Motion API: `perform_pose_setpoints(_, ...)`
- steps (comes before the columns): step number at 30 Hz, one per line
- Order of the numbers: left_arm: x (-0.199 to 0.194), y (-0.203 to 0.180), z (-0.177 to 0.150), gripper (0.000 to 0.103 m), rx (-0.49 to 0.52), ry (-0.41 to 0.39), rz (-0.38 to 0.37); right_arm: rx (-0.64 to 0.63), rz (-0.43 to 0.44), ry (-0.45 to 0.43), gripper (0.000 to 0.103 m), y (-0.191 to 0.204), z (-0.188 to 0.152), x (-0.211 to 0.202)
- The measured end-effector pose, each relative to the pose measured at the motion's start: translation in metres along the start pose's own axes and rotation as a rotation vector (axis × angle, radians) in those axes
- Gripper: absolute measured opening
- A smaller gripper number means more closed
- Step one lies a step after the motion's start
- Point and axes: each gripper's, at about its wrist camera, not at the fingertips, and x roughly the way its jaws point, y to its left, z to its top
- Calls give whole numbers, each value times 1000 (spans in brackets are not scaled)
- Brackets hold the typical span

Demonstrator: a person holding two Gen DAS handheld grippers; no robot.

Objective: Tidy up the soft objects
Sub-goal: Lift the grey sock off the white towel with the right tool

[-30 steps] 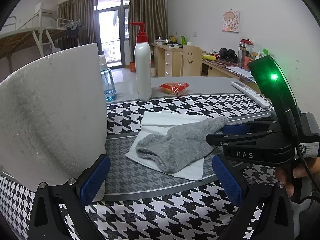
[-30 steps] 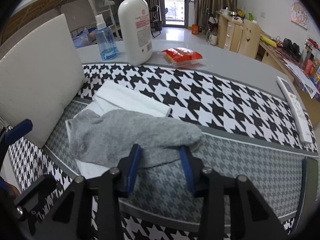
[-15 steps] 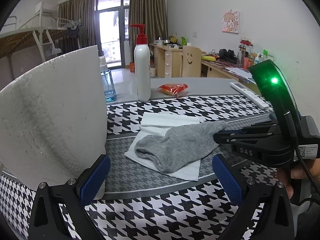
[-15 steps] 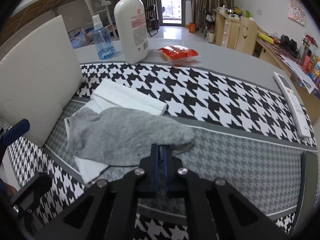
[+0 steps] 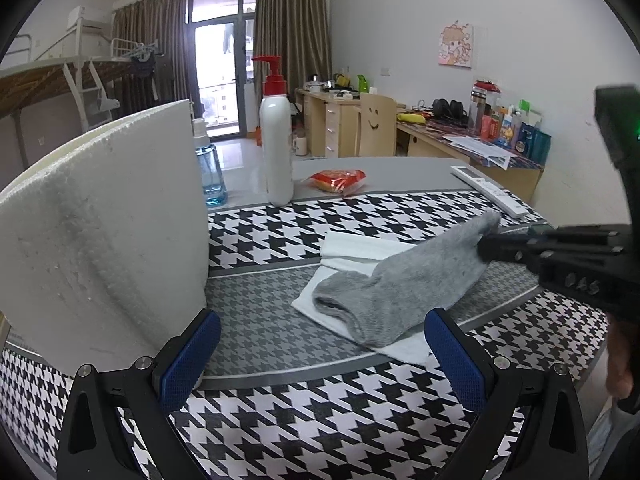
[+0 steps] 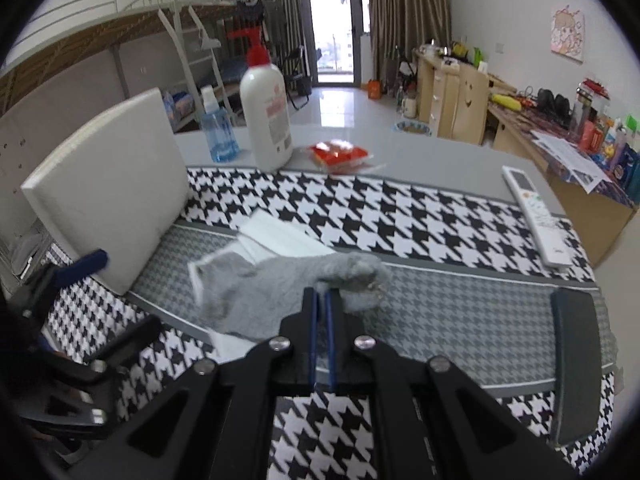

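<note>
A grey sock lies across a folded white cloth on the houndstooth table cover. My right gripper is shut on the sock's toe end and holds it raised off the cloth, while the cuff end still rests on it. In the right wrist view the sock bunches around the closed right gripper, with the white cloth behind it. My left gripper stands open and empty, low over the table, short of the sock's cuff.
A white foam board stands upright at the left, close to my left finger. Behind it are a blue spray bottle, a white pump bottle, a red snack packet and a remote. A dark flat pad lies at the right.
My right gripper went from open around the sock's toe to shut on it, then rose and drew back to the right, lifting that end. The left gripper stayed put.
</note>
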Motion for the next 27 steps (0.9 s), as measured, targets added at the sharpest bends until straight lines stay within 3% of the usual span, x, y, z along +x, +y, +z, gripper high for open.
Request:
perform_pose_setpoints(18,-2,-12,-2,102,16,12,-36,1,10,-166,6,4,8,-69)
perform_pose_setpoints(27,5,-22,8,102,82,23,-117,25,4,-192,6,-7,0,-84)
